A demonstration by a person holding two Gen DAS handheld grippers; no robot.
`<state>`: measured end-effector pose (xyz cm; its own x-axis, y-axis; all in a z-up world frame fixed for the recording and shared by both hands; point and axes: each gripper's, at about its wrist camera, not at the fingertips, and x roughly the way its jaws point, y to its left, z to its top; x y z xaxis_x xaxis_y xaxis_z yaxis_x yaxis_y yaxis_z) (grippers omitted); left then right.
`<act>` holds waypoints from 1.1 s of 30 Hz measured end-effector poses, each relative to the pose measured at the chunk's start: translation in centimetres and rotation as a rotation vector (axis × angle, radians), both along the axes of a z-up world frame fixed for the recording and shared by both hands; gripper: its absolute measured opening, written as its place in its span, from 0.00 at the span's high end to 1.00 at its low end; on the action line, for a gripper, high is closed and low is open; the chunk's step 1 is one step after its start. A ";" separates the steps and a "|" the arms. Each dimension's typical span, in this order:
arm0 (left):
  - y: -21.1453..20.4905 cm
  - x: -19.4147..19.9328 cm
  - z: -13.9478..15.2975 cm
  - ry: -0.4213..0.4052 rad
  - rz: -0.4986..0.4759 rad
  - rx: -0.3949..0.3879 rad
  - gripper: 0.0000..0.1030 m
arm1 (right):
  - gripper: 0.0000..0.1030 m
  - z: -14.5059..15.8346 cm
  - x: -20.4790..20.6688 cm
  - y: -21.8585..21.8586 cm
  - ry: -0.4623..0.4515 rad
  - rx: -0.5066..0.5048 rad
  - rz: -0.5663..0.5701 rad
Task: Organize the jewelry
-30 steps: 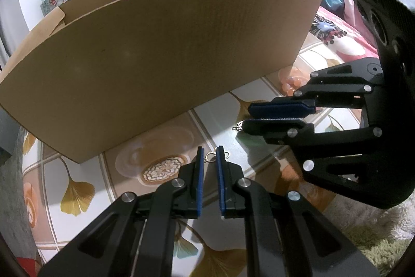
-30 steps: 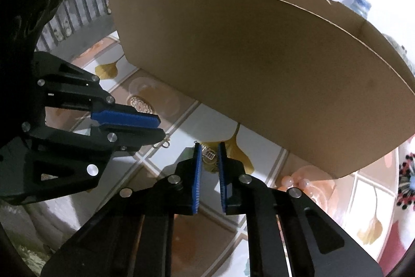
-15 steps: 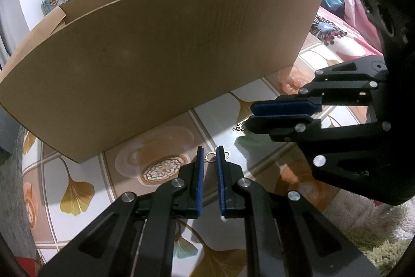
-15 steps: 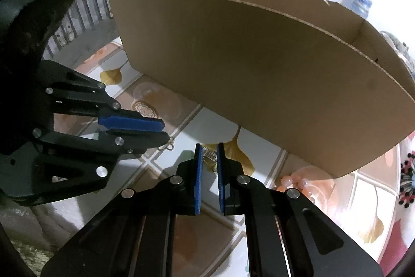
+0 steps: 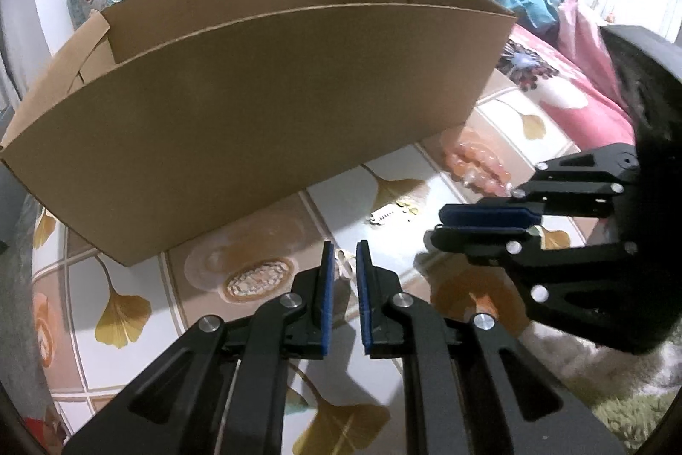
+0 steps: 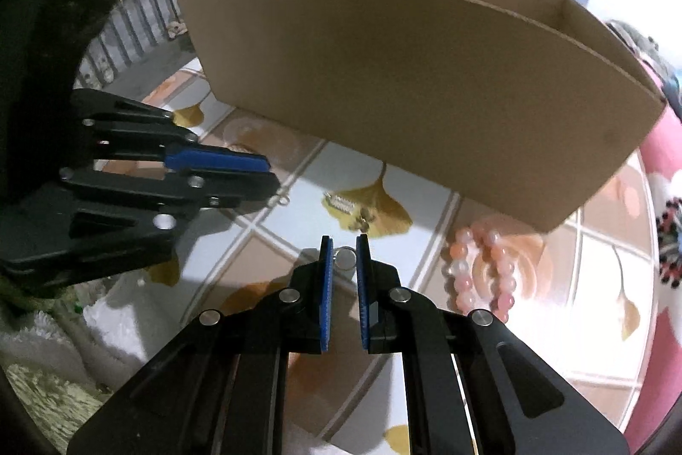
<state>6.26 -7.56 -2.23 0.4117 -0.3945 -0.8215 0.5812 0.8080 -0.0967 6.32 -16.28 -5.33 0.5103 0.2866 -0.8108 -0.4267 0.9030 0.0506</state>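
A brown cardboard box [image 5: 264, 114] stands on the ginkgo-patterned table, also in the right wrist view [image 6: 417, 92]. My left gripper [image 5: 344, 259] is narrowly parted around a small gold ring charm [image 5: 343, 266] lying on the table. My right gripper [image 6: 344, 256] is narrowly parted around a small silver ring [image 6: 345, 258]. A jewelled hair clip with small charms [image 6: 347, 208] lies ahead of it, also in the left wrist view [image 5: 390, 214]. A pink bead bracelet [image 6: 481, 271] lies at the right, also in the left wrist view [image 5: 473, 160].
The two grippers are close side by side; the right one shows in the left wrist view [image 5: 481, 227] and the left one in the right wrist view [image 6: 238, 173]. A shaggy rug [image 6: 47, 395] borders the table. Bedding [image 5: 567, 79] lies beyond.
Both grippers have pulled back and risen a little. The right gripper has moved off the hair clip, and a silver ring now sits between its fingers. The box looks farther away.
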 end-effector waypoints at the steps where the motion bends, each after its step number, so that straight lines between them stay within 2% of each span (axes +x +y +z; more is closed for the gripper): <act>1: -0.1 -0.1 -0.1 0.007 -0.004 0.003 0.90 | 0.92 -0.1 -0.1 -0.2 0.003 0.002 -0.004; 4: -0.2 -0.4 -0.7 0.054 -0.005 0.009 0.90 | 0.92 -0.3 -0.1 -0.5 0.006 0.004 -0.011; 8: -0.3 -0.5 -1.2 0.071 0.000 0.010 0.90 | 0.92 -0.1 -0.3 -1.1 0.003 0.012 -0.015; 22: 0.0 0.7 -1.4 0.138 0.018 -0.107 0.90 | 0.92 0.1 -0.2 -1.5 0.011 0.038 -0.027; 33: 0.4 0.8 -1.3 0.132 0.054 -0.074 0.90 | 0.92 0.1 -0.2 -1.6 0.009 0.039 -0.030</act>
<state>7.08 -7.12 -3.56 0.3244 -0.4356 -0.8397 0.5151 0.8259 -0.2294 6.16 -17.85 -5.23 0.5120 0.3032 -0.8037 -0.3993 0.9124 0.0899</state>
